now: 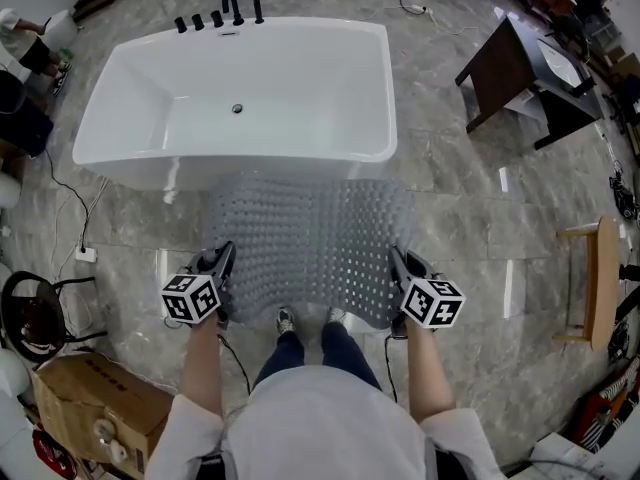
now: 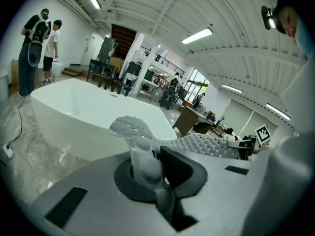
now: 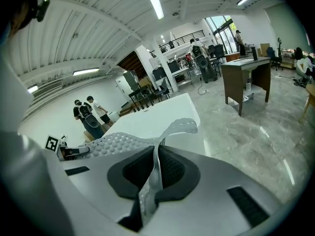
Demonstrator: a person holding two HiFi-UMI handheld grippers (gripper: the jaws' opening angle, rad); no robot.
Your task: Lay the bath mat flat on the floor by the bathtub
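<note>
A grey knobbly bath mat [image 1: 310,233] is spread in front of the white bathtub [image 1: 240,98], with its far edge at the foot of the tub. My left gripper [image 1: 222,268] is shut on the mat's near left corner. My right gripper [image 1: 398,268] is shut on the near right corner. In the left gripper view the mat's corner [image 2: 140,154] is squeezed between the jaws of the left gripper [image 2: 156,163], with the bathtub [image 2: 74,112] beyond. In the right gripper view a thin fold of mat [image 3: 153,181] stands pinched in the right gripper [image 3: 155,167].
Black taps [image 1: 230,8] stand on the tub's far rim. A dark desk [image 1: 520,78] is at the back right and a wooden stool [image 1: 592,283] at the right. A cardboard box [image 1: 95,408] and a power strip [image 1: 85,254] lie to the left. Two people [image 2: 38,48] stand beyond the tub.
</note>
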